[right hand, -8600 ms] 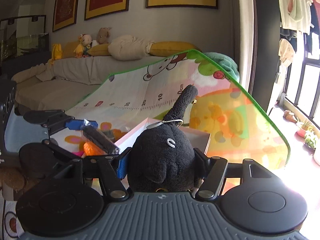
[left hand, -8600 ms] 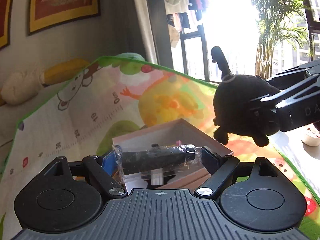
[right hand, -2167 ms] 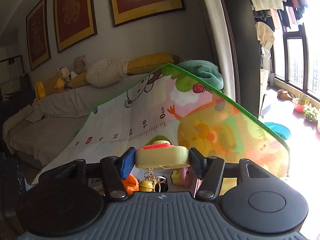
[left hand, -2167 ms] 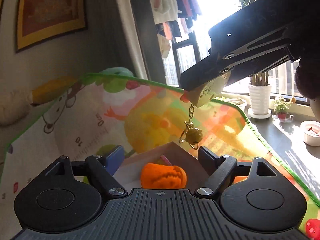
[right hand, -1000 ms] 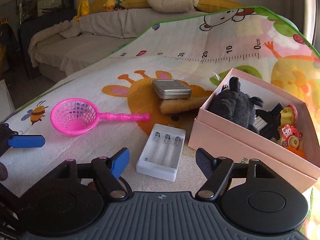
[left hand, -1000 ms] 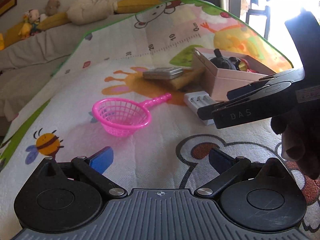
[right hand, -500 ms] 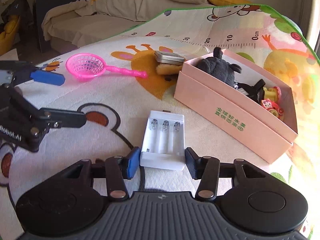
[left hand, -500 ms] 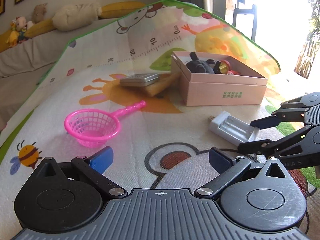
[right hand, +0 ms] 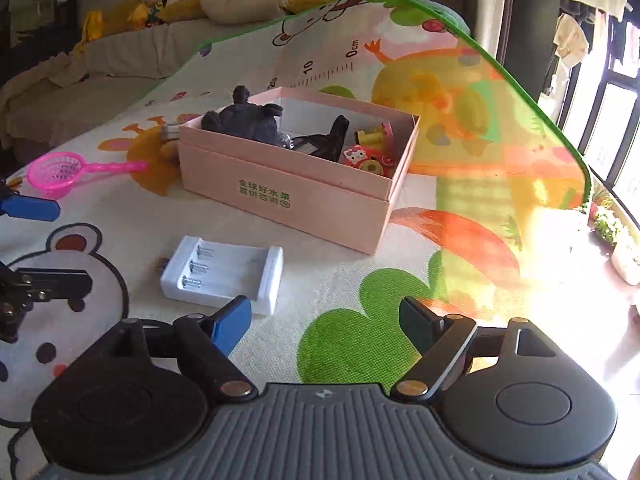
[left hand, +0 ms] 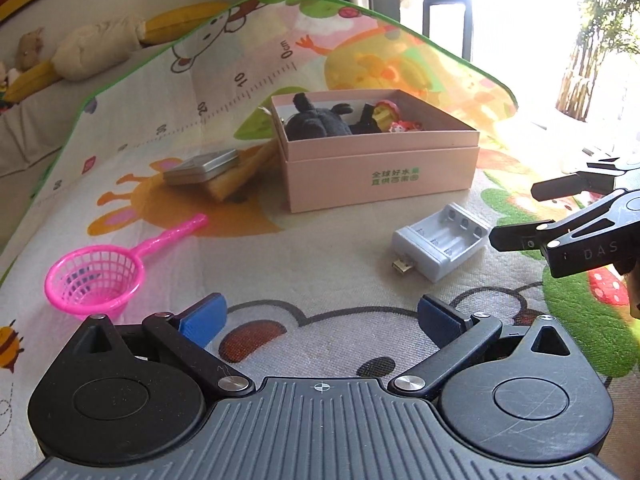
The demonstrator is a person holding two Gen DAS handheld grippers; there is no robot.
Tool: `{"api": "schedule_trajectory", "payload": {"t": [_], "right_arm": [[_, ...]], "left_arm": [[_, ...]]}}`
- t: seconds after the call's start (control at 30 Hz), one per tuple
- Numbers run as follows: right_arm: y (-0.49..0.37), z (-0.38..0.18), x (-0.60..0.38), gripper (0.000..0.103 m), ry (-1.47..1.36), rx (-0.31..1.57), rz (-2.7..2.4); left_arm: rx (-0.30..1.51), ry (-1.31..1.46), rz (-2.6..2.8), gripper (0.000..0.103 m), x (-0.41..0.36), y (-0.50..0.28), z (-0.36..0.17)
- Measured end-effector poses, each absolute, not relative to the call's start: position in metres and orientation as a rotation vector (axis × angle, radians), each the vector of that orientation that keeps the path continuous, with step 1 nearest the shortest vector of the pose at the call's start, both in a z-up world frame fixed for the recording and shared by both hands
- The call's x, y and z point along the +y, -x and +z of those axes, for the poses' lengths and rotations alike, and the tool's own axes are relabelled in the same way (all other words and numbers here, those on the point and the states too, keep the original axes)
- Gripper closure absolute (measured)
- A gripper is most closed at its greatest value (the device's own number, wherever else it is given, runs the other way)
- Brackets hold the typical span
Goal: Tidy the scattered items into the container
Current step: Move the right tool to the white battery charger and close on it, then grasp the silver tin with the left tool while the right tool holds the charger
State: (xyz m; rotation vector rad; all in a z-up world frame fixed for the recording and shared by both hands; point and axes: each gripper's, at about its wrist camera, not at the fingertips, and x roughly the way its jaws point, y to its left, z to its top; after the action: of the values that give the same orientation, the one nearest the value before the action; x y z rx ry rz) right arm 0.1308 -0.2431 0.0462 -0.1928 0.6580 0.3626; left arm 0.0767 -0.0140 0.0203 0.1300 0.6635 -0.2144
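Observation:
A pink box (left hand: 380,176) (right hand: 280,196) stands on the play mat, holding a black plush toy (left hand: 316,122) (right hand: 244,118) and small toys. A white battery charger (left hand: 440,240) (right hand: 224,274) lies on the mat in front of the box. A pink toy strainer (left hand: 96,280) (right hand: 56,170) lies to the left. A metal tin (left hand: 202,166) rests on a tan item left of the box. My left gripper (left hand: 320,316) is open and empty above the mat. My right gripper (right hand: 324,320) is open and empty, its left finger beside the charger; it also shows in the left wrist view (left hand: 516,216).
The colourful play mat (left hand: 320,280) rises at the back against a sofa with cushions and soft toys (right hand: 160,4). A bright window with plants (right hand: 608,216) is on the right.
The right gripper had its fingers around the charger; it has now opened wide and shifted right, leaving the charger on the mat. The left gripper has moved closer to the box.

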Motion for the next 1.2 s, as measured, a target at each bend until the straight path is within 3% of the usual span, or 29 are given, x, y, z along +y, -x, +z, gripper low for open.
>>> {"api": "schedule_trajectory", "payload": {"t": [0.1, 0.2, 0.33, 0.4, 0.57, 0.9, 1.2], "right_arm": [[-0.130, 0.048, -0.217, 0.003, 0.179, 0.631, 0.424], [-0.140, 0.041, -0.190, 0.002, 0.198, 0.651, 0.431], [-0.150, 0.026, -0.167, 0.002, 0.216, 0.690, 0.414], [-0.148, 0.024, -0.165, 0.012, 0.223, 0.687, 0.419], [-0.136, 0.024, -0.178, 0.012, 0.207, 0.688, 0.422], [-0.122, 0.021, -0.194, 0.012, 0.159, 0.695, 0.392], [-0.123, 0.021, -0.198, 0.012, 0.122, 0.706, 0.397]], "left_arm": [[0.674, -0.129, -0.177, 0.000, -0.007, -0.078, 0.019], [0.684, -0.115, -0.144, 0.000, 0.003, -0.077, 0.018], [0.676, -0.098, -0.115, 0.000, 0.013, -0.078, 0.020], [0.676, -0.087, -0.104, 0.000, 0.017, -0.081, 0.020], [0.650, -0.082, -0.088, 0.000, 0.020, -0.103, 0.026], [0.705, 0.227, 0.041, 0.000, 0.063, -0.249, 0.060], [0.936, 0.415, 0.089, 0.000, 0.079, -0.342, 0.023]]}}
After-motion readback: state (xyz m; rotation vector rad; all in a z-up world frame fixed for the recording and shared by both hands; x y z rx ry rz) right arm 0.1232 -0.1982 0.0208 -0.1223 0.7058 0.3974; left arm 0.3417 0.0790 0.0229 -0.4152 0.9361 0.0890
